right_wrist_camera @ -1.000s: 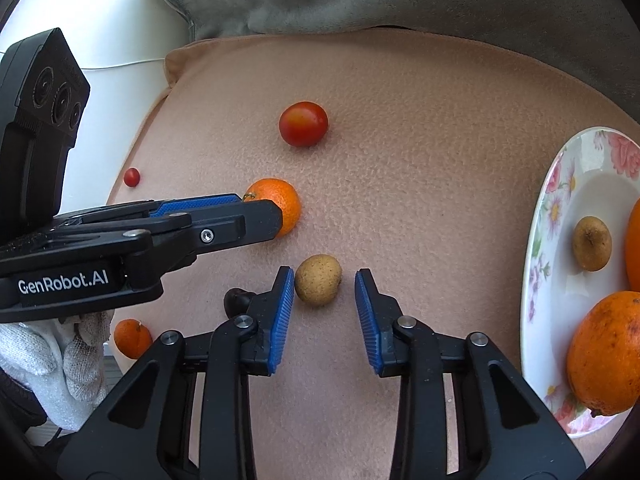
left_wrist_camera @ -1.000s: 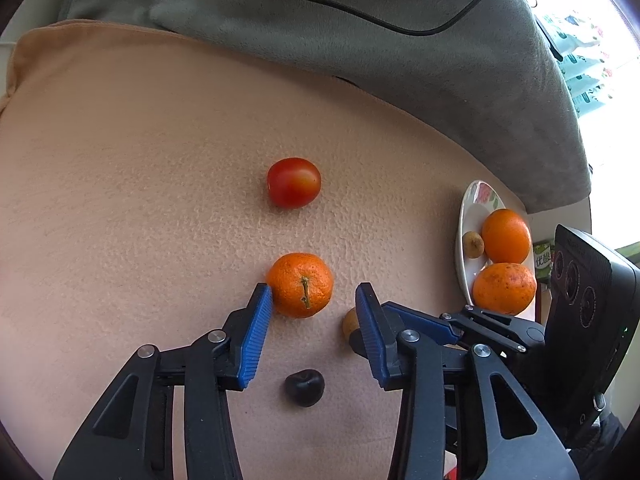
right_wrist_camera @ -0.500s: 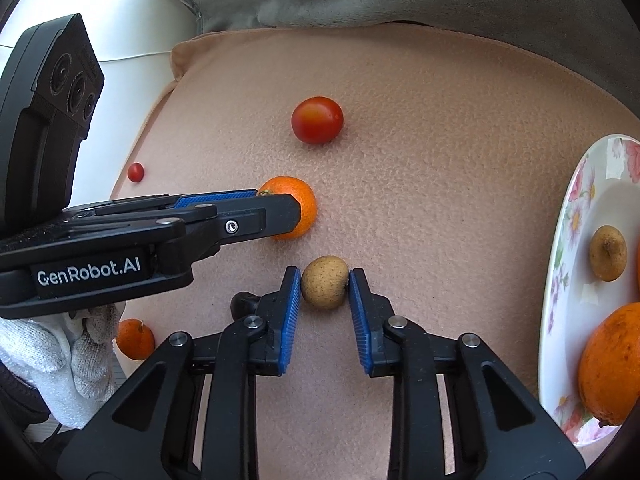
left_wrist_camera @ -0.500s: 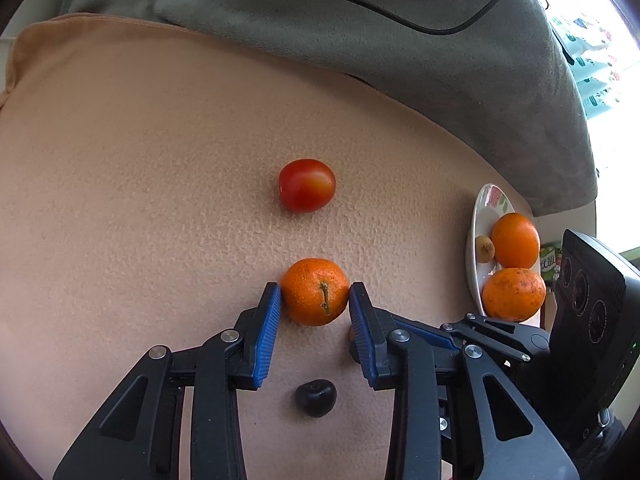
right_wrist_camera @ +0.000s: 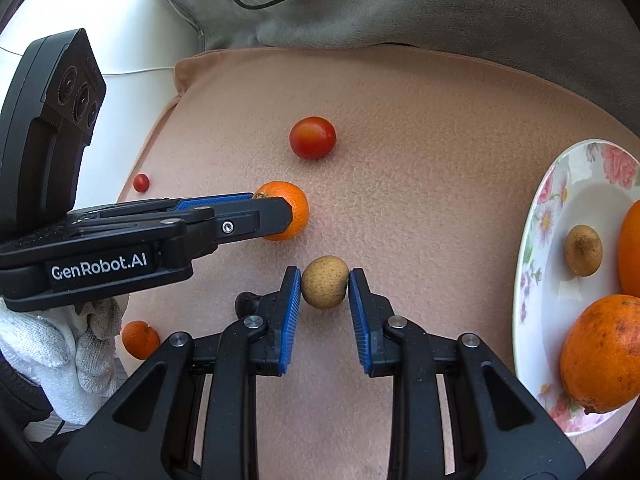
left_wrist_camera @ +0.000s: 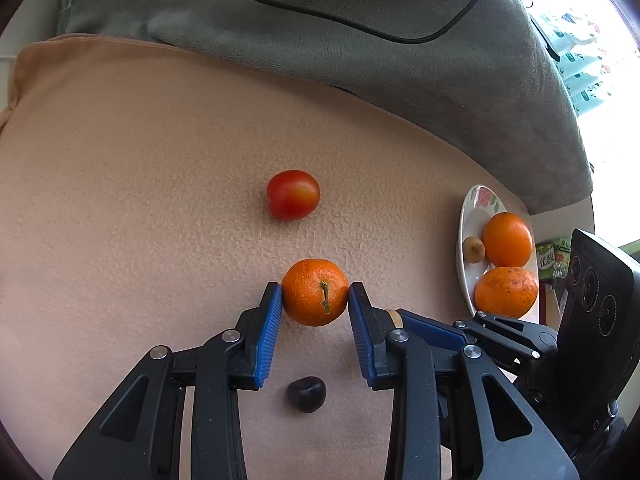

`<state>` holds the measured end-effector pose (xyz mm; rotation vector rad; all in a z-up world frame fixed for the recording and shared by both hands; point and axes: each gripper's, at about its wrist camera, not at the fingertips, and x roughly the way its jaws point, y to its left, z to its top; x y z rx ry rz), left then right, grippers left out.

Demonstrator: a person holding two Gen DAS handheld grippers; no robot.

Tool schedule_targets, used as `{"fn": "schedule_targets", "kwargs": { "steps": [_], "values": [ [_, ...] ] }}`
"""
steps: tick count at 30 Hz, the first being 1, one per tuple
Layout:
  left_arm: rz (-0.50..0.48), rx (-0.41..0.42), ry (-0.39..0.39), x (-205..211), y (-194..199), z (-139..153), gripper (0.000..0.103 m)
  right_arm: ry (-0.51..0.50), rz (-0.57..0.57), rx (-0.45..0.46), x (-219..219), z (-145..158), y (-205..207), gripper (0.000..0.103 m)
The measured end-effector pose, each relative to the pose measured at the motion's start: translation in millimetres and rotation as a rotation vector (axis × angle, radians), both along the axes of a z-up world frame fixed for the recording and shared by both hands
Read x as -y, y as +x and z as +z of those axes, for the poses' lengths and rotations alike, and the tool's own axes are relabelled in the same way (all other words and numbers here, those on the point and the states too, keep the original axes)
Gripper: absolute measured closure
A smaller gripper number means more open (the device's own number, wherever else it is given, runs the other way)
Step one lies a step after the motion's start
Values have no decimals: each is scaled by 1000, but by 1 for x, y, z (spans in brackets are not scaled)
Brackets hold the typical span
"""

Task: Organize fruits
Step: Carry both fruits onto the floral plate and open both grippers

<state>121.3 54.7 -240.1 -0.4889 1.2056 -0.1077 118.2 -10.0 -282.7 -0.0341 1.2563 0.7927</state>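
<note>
On the plate [right_wrist_camera: 532,240] at three o'clock I count three fruits; my left gripper [left_wrist_camera: 315,300] clamps a mandarin [left_wrist_camera: 315,292], my right gripper [right_wrist_camera: 325,290] a longan [right_wrist_camera: 324,287]; several remain loose.

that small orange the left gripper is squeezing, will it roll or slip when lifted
The small orange is round, so it would probably roll if released. The left gripper touches it only at its tips, so it might slip. Its dimpled skin and the ribbed pads probably help.

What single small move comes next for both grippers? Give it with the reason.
Probably lift both straight up: the left gripper is shut on the tangerine, the right gripper on the small brown fruit, both fruits low on the cloth, the plate off to the right.
</note>
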Motion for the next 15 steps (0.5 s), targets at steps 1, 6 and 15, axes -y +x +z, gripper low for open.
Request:
{"fn": "schedule_targets", "kwargs": {
  "steps": [1, 6, 15],
  "values": [
    [-2, 4, 1, -1, -1, 3, 71, 4, -5, 3, 2, 2, 0, 77],
    [-13, 30, 5, 2, -4, 13, 71, 17, -36, 20, 17, 13, -2, 77],
    [-50, 70, 0, 14, -3, 31, 71, 51, -114, 51, 57, 38, -3, 77]
  ]
}}
